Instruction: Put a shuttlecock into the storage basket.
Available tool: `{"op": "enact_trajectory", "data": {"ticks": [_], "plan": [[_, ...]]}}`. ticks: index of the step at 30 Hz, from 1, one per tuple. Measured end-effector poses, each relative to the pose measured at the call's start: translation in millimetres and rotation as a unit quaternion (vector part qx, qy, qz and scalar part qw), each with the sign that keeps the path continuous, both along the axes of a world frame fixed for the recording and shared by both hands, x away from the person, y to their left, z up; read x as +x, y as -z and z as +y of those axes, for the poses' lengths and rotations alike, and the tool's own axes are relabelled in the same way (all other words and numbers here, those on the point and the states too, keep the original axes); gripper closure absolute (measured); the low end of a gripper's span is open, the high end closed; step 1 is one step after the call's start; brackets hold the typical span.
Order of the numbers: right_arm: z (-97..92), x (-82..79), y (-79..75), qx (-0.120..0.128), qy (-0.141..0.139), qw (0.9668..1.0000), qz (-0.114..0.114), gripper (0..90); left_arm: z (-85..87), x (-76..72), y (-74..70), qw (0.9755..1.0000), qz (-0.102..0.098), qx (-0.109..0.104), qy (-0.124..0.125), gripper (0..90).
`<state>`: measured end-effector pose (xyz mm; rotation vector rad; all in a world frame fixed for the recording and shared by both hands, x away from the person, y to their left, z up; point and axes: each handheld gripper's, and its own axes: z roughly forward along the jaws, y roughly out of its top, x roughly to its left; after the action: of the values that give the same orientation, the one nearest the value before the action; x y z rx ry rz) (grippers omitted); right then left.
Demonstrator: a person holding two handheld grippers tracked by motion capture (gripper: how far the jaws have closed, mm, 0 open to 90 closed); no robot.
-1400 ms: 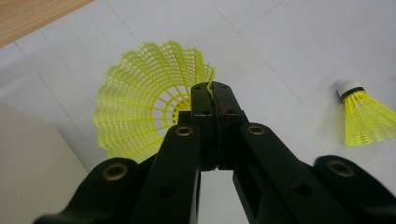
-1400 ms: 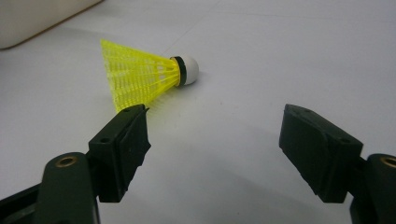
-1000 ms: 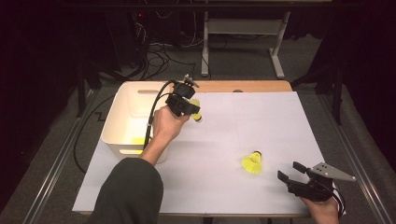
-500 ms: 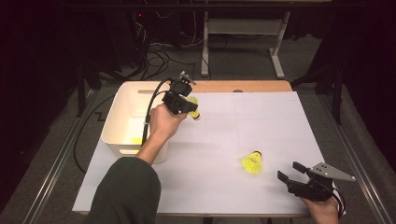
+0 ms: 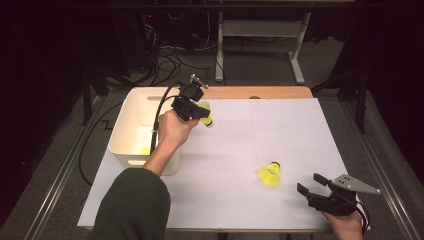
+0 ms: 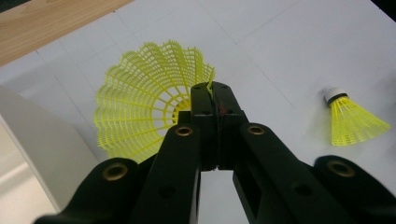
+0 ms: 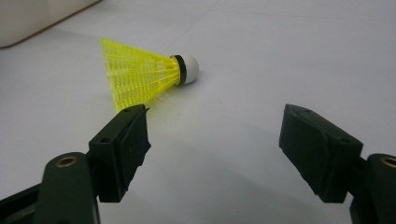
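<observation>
Shuttlecock (image 6: 144, 116) of yellow plastic mesh, its flared skirt ribbed and scalloped at the rim, pinched by the skirt edge between the clenched jaws of the left claw (image 6: 211, 91). Seen along the jaws in the left gripper view, the open mouth of the skirt faces back toward the claw. In the high view the same shuttlecock (image 5: 205, 111) shows its white cork tip lower right of the claw (image 5: 192, 107), so the long axis runs slantwise away from the hand, above the bench (image 5: 280, 125) and just beside the rim of a cream tub (image 5: 131, 112).

A second shuttlecock (image 7: 147, 72), same yellow skirt with a white cork and a dark band at the neck, lies on its side on the bench ahead of the right claw (image 7: 212, 140), nearer its left jaw. Its long axis lies level; the cork points right across the right gripper view, the skirt left. The right claw is released, jaws wide apart, touching nothing.
</observation>
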<state>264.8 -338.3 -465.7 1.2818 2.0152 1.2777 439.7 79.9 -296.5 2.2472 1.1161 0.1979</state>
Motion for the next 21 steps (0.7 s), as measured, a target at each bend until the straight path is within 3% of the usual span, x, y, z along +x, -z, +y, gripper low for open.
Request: {"op": "enact_trajectory", "data": {"ticks": [21], "plan": [[-0.1, 0.2, 0.1, 0.0, -0.001, 1.0, 0.0, 24.8, 7.5, 0.1, -5.1, 1.0, -0.004, -0.007, -0.003, 89.7]]}}
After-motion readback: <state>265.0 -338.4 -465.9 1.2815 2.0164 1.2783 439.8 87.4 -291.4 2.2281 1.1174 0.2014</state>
